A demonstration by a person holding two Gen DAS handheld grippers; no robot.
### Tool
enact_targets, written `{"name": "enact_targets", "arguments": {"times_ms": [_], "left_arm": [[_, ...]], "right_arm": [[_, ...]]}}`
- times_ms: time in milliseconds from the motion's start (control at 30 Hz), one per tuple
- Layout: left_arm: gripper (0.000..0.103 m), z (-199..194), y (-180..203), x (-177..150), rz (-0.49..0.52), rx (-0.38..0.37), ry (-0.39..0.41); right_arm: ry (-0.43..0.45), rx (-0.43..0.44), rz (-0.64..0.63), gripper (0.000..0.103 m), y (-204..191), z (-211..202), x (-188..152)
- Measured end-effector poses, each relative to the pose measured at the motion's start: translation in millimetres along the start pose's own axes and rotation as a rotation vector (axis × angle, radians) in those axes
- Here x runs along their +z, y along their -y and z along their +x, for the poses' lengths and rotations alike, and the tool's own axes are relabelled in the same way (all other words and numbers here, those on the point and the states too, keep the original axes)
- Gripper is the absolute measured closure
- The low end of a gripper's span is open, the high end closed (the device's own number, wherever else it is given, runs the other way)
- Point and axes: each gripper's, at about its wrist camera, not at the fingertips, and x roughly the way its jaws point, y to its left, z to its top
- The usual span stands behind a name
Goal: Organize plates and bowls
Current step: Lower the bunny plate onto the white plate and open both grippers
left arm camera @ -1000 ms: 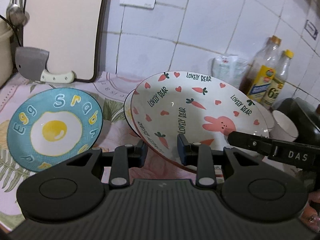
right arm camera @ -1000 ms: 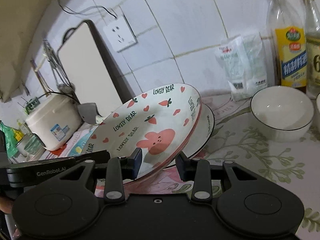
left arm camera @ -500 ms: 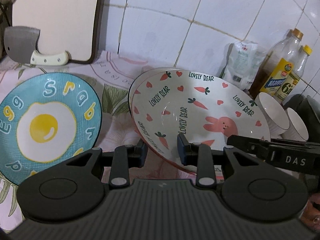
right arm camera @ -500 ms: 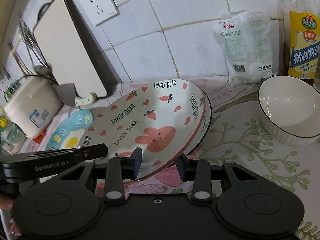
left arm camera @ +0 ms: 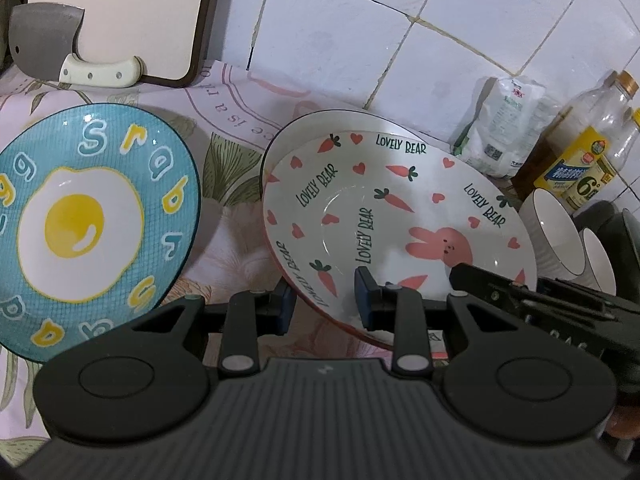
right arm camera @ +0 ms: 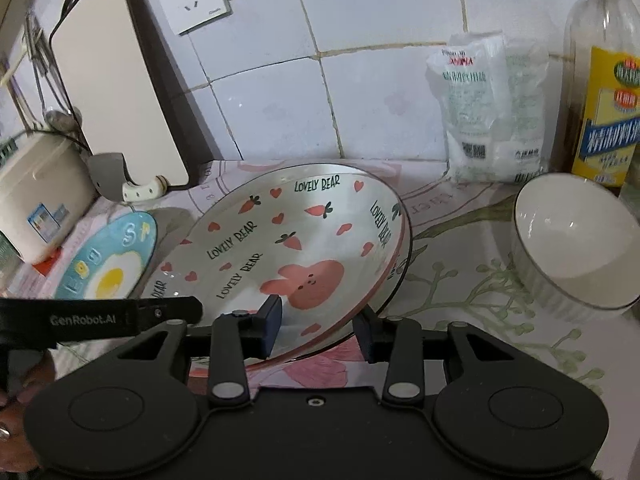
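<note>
The white "Lovely Bear" plate point(left arm camera: 384, 216) with a pink rabbit is held tilted over a white plate with a dark rim point(left arm camera: 316, 124) that lies beneath it. My left gripper point(left arm camera: 326, 304) is shut on its near left rim. My right gripper point(right arm camera: 318, 328) is shut on its near right rim, with the plate point(right arm camera: 296, 248) filling that view. A blue fried-egg plate point(left arm camera: 84, 224) lies flat on the cloth to the left and also shows in the right wrist view point(right arm camera: 108, 264).
White ribbed bowls point(left arm camera: 548, 228) stand at the right, one point(right arm camera: 576, 240) near my right gripper. Oil bottles point(left arm camera: 580, 160) and a white bag point(right arm camera: 488, 108) stand by the tiled wall. A cutting board point(left arm camera: 116, 16) and cleaver point(left arm camera: 44, 44) lean at back left; a rice cooker point(right arm camera: 40, 196) stands far left.
Both grippers have come lower and closer with the rabbit plate, bringing it down onto the dark-rimmed plate. The views tilted down toward the counter. Both grips are unchanged.
</note>
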Motion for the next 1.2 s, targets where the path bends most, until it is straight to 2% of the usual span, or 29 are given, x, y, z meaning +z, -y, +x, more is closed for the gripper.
{"name": "enact_targets", "arguments": {"times_ms": [167, 467, 633, 700, 900, 1200], "left_arm": [[0.074, -0.6, 11.6, -5.1, 0.039, 0.044, 0.016], [0.072, -9.9, 13.0, -7.0, 0.051, 0.078, 0.055], [0.069, -40.7, 14.5, -8.5, 0.087, 0.078, 0.082], [0.063, -57.7, 16.2, -11.6, 0.110, 0.086, 0.103], [0.062, -105.2, 9.8, -19.0, 0.150, 0.055, 0.117], [0.062, -172.1, -12.1, -36.2, 0.170, 0.064, 0.177]], "right_arm": [[0.027, -0.120, -0.113, 0.055, -7.3, 6.7, -9.1], [0.098, -0.185, -0.182, 0.059, -8.8, 9.0, -16.6], [0.130, -0.138, -0.153, 0.059, -10.0, -19.2, -19.2], [0.145, -0.119, -0.145, 0.059, -13.2, -33.6, -19.4], [0.176, -0.060, -0.146, 0.058, -29.0, -77.9, -22.7], [0.215, 0.028, -0.213, 0.051, -64.0, -138.9, -34.9]]}}
